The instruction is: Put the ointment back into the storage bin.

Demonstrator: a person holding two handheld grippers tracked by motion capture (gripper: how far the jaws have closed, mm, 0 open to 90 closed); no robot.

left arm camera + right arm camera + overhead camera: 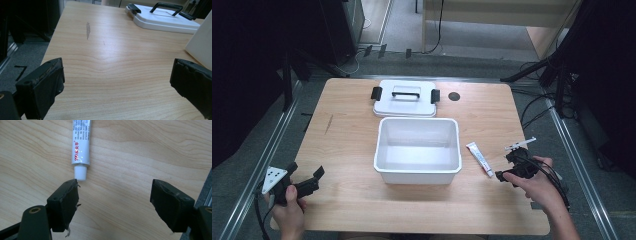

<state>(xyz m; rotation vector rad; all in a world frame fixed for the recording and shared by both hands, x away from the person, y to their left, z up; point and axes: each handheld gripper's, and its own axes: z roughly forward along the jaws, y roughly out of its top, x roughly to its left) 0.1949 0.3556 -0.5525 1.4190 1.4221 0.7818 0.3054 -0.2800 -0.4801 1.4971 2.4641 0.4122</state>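
- A white tub (417,150) sits mid-table (347,200), its lid (405,98) lying flat just beyond it.
- A white tube (479,158) lies right of the tub, cap toward the near edge.
- Right gripper (113,203): jaws spread wide, empty, one jaw tip right beside the cap.
- Left gripper (117,85): jaws apart, empty, over bare wood at near left.

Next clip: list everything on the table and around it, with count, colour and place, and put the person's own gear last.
table: one, light wood, fills the middle of the high view.
bin: one, white, open and empty, table centre.
lid: one, white with black handle and latches, flat behind the bin.
tube: one, white with print, lying right of the bin.
left gripper: one, black, jaws apart, near left table edge.
right gripper: one, black, jaws apart, just right of the tube's cap end.
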